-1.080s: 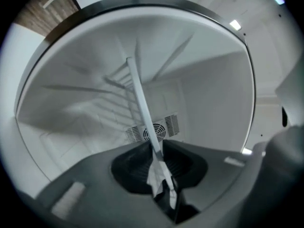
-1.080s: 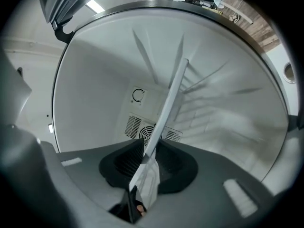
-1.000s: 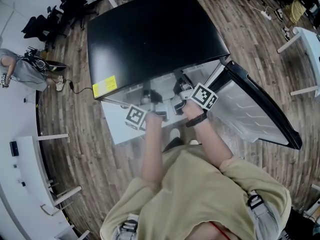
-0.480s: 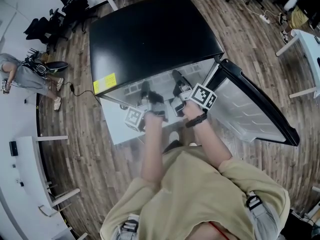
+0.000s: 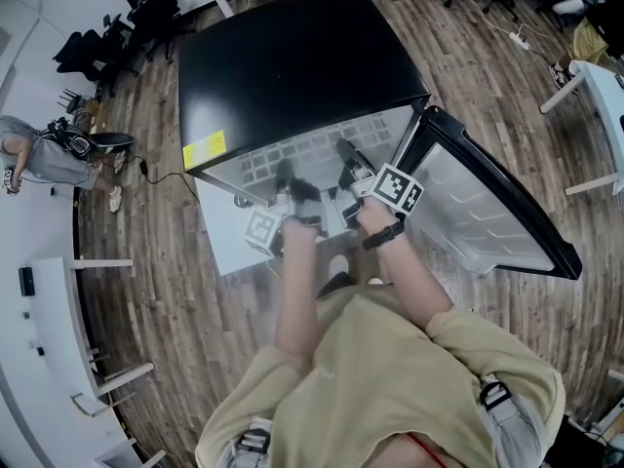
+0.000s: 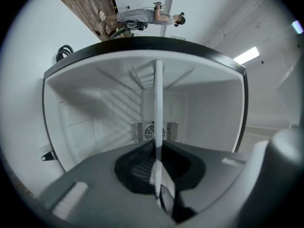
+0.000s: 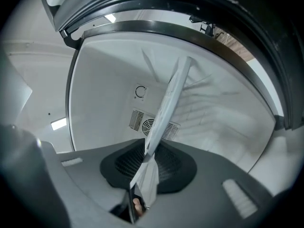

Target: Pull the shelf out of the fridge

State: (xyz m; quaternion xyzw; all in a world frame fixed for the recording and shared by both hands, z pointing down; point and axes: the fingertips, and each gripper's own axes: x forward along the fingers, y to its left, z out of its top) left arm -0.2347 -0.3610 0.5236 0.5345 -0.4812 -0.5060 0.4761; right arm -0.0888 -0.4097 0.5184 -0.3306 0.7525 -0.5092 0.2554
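Note:
The fridge (image 5: 292, 66) is black on top, and its door (image 5: 492, 213) stands swung open to the right. A clear shelf (image 5: 312, 154) with a pale rim sticks out of the fridge's front. Both grippers hold its front edge side by side, the left gripper (image 5: 284, 174) left of the right gripper (image 5: 344, 152). In the left gripper view the shelf (image 6: 157, 113) shows edge-on as a thin upright strip; the left gripper (image 6: 159, 175) has just been closing and is clamped on it. In the right gripper view the shelf (image 7: 166, 103) runs slantwise into the right gripper (image 7: 145, 170), which is shut on it.
The white fridge interior with a round fan grille (image 6: 153, 132) lies behind the shelf. A white lower panel (image 5: 226, 247) juts out under the left gripper. A person (image 5: 44, 154) stands far left on the wooden floor, with white tables (image 5: 58, 300) nearby.
More of the clear shelf shows in front of the fridge's black top than a second ago; it has slid out toward me with both grippers on it.

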